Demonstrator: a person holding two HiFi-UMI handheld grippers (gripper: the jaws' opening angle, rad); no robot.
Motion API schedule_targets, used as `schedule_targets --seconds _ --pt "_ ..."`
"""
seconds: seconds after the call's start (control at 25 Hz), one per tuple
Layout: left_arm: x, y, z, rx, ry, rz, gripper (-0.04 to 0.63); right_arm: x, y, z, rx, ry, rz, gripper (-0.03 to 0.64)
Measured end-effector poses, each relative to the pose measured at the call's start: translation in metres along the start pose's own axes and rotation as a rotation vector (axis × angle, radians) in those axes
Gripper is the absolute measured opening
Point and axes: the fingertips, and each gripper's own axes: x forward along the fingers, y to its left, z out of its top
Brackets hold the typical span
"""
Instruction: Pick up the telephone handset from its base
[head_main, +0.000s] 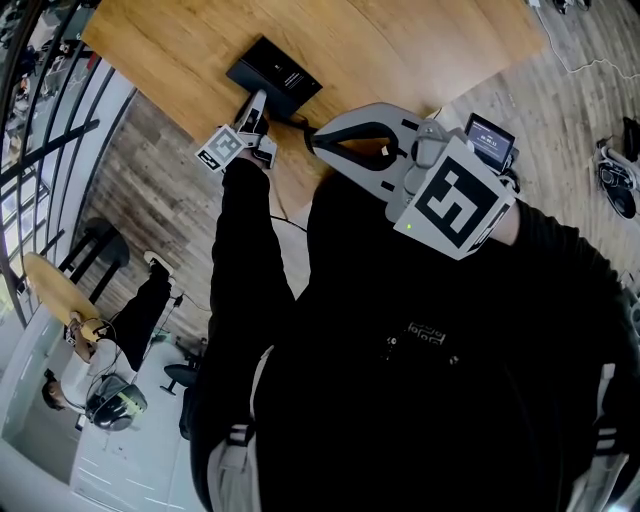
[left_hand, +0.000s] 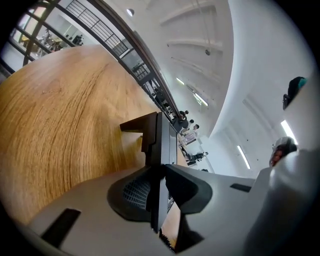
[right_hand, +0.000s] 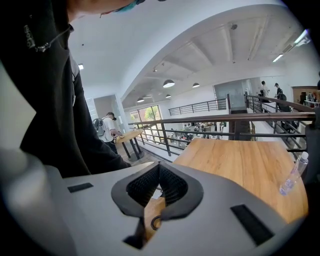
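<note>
A black telephone (head_main: 275, 75) lies on the wooden table (head_main: 420, 50) at its near left part. My left gripper (head_main: 258, 105) reaches onto the phone's near edge. In the left gripper view the dark handset (left_hand: 159, 145) stands edge-on between the jaws, both pads pressed against it, so the left gripper (left_hand: 159, 172) is shut on it. A bit of coiled cord (left_hand: 167, 242) shows below. My right gripper (head_main: 315, 140) hovers to the right of the phone, apart from it. Its jaws (right_hand: 159, 167) meet at the tips with nothing between them.
A clear water bottle (right_hand: 290, 180) lies on the table at the far right. A small device with a lit screen (head_main: 490, 140) sits by the table's right edge. A metal railing (right_hand: 225, 120) runs behind the table. The table's left edge (head_main: 150, 95) drops to the floor.
</note>
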Motion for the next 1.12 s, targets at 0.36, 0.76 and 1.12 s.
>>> schedule_targets --seconds 0.36,0.76,1.12 --pt "-0.008 -0.015 0.004 0.015 -0.004 -0.02 0.083 -0.006 0.001 0.007 -0.023 -0.016 0.007 0.017" --pt "-0.033 -0.062 0.032 0.038 -0.161 -0.013 0.083 -0.017 0.007 0.018 -0.079 -0.054 0.058 0.017" --pt "-0.079 -0.164 0.059 0.182 -0.344 -0.002 0.083 -0.015 0.02 0.028 -0.141 -0.098 0.172 0.017"
